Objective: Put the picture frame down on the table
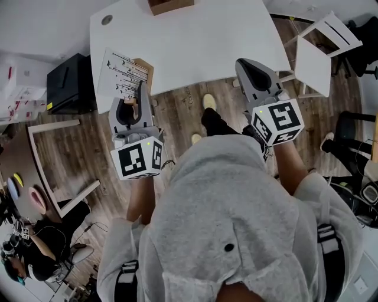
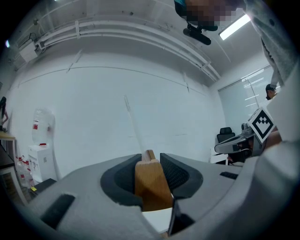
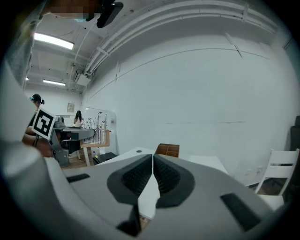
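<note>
A white table (image 1: 195, 53) stands on a wooden floor (image 1: 177, 112). Right of the table is a white chair (image 1: 322, 56), and left of it a black box (image 1: 68, 82). Behind the table there is a plain white wall (image 3: 197, 93). A light strip (image 2: 236, 26) shines on the ceiling.

Wooden box (image 1: 170, 6) at far edge of table (image 1: 201, 47). White chair (image 1: 319, 50) beside right edge. Black cabinet (image 1: 69, 84) on wood floor (image 1: 183, 112) by left edge. Water dispenser (image 2: 40, 140) against white wall (image 2: 117, 108). Seated person (image 1: 35, 253) in dark clothes well apart, past near-left corner.
</note>
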`<state>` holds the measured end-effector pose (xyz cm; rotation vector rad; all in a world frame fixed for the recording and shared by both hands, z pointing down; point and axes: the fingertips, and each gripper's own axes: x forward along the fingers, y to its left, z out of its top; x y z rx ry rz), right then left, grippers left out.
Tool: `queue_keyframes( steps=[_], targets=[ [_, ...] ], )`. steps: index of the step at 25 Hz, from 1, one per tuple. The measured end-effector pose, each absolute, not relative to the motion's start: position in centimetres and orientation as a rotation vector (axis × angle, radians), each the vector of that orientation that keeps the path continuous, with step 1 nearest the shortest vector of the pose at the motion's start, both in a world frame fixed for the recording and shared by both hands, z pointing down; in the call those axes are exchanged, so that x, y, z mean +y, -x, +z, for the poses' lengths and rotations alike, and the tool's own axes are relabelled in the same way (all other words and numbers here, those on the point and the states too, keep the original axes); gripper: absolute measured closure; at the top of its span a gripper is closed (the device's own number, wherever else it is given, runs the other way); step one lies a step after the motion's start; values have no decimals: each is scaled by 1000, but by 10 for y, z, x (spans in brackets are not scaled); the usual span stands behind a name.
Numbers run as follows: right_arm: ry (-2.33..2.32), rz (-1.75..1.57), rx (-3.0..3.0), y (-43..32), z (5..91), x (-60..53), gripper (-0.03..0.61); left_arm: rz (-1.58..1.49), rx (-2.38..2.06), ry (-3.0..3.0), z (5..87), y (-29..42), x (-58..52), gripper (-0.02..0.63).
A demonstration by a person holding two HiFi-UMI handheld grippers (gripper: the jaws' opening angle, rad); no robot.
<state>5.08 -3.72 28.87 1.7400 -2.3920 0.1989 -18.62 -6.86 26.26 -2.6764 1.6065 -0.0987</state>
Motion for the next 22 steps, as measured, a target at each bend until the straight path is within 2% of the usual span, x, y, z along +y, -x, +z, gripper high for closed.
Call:
queue_keyframes(
  steps=[22],
  targets=[
    [-1686, 247, -2421, -81, 294, -157, 551, -137, 1641, 2678, 266, 148, -181, 480]
  ],
)
